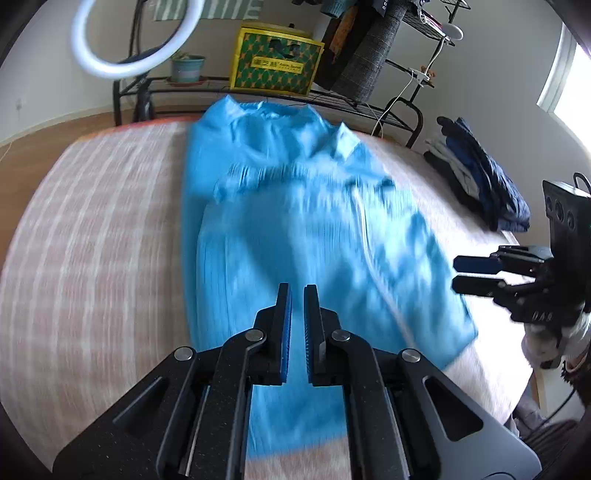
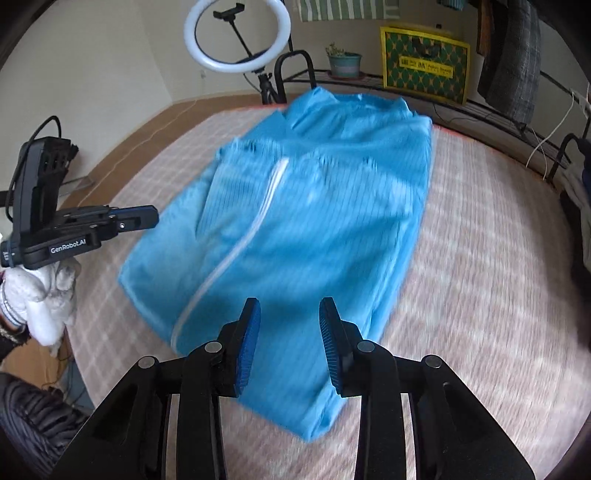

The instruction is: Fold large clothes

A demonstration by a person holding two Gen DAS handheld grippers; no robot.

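A large bright blue ribbed jacket with a white zipper lies flat on the pink plaid bed cover, sleeves folded inward over its front. It also shows in the right wrist view. My left gripper hovers above the jacket's near hem, its jaws nearly closed with a narrow gap and nothing between them. It shows from the side in the right wrist view. My right gripper hovers above the near hem, open and empty. It appears at the jacket's right edge in the left wrist view.
A pile of dark folded clothes sits on the bed's far right. A black metal rack behind the bed holds a yellow-green box and a potted plant. A ring light stands at the far left.
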